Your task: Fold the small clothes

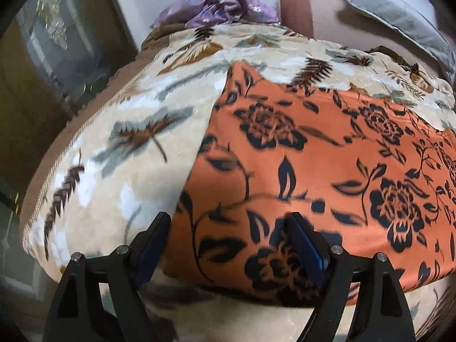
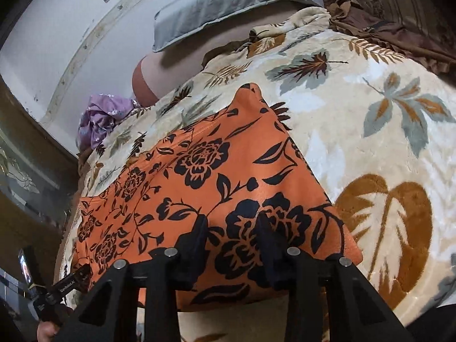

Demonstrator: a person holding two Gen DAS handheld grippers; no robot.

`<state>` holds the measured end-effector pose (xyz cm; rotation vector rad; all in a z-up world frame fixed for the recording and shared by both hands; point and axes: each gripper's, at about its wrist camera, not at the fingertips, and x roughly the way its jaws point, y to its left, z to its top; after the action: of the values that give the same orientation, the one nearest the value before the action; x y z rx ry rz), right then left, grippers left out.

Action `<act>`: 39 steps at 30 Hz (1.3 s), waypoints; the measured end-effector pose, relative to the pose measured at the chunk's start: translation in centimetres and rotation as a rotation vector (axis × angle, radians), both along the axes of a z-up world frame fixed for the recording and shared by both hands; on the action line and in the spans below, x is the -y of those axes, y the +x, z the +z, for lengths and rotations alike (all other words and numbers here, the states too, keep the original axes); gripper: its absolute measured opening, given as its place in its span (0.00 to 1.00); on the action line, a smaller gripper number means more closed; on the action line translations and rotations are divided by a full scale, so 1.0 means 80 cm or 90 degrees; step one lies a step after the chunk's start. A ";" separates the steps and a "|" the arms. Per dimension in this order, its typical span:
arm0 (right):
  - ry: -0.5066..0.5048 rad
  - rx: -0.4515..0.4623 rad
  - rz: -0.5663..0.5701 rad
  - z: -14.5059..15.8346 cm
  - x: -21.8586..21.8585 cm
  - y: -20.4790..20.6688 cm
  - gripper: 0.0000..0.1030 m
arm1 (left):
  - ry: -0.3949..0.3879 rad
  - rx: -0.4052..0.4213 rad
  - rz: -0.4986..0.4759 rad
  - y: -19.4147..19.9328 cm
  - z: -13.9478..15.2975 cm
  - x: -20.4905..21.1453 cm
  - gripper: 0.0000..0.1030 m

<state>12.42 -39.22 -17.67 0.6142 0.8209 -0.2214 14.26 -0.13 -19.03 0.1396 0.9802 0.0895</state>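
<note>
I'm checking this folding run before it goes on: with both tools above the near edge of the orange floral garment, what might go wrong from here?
1. The orange garment looks smooth and slippery; a shallow pinch at its near edge could slip out.
2. The plush leaf-print blanket lies right under it, so the left tool or right tool could catch blanket pile too.
3. The left tool straddles the garment's side edge, so one finger may land on blanket only.

Bedroom: blanket [image 1: 119, 148], pillow [image 2: 228, 8]
</note>
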 end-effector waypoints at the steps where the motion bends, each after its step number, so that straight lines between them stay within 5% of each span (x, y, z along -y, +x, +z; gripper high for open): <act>1: -0.002 0.000 0.006 0.004 0.000 0.008 0.37 | 0.001 0.001 -0.004 0.007 0.005 0.000 0.82; 9: 0.001 0.005 0.040 0.019 0.017 0.097 0.39 | 0.048 0.018 0.016 0.117 0.026 -0.002 0.82; 13: 0.023 -0.003 0.042 0.011 0.036 0.147 0.39 | 0.038 -0.028 0.032 0.171 0.001 0.002 0.82; 16: 0.039 -0.074 0.039 -0.023 0.052 0.187 0.40 | 0.047 -0.040 0.034 0.189 -0.024 0.008 0.84; 18: 0.066 -0.090 0.049 -0.045 0.059 0.199 0.41 | 0.063 -0.017 0.038 0.188 -0.027 0.012 0.90; 26: 0.060 -0.060 0.072 -0.003 0.031 0.151 0.41 | 0.022 0.007 0.014 0.132 0.007 0.002 0.89; 33: 0.036 -0.050 0.106 0.014 -0.029 0.071 0.51 | 0.069 0.030 -0.059 0.031 0.005 0.039 0.89; 39: 0.004 -0.073 0.123 0.006 -0.051 0.043 0.52 | 0.098 0.029 -0.031 0.007 -0.008 0.055 0.89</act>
<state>15.84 -35.12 -17.22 0.5270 0.9852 -0.0783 14.83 -4.51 -19.66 0.3008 0.9234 0.1231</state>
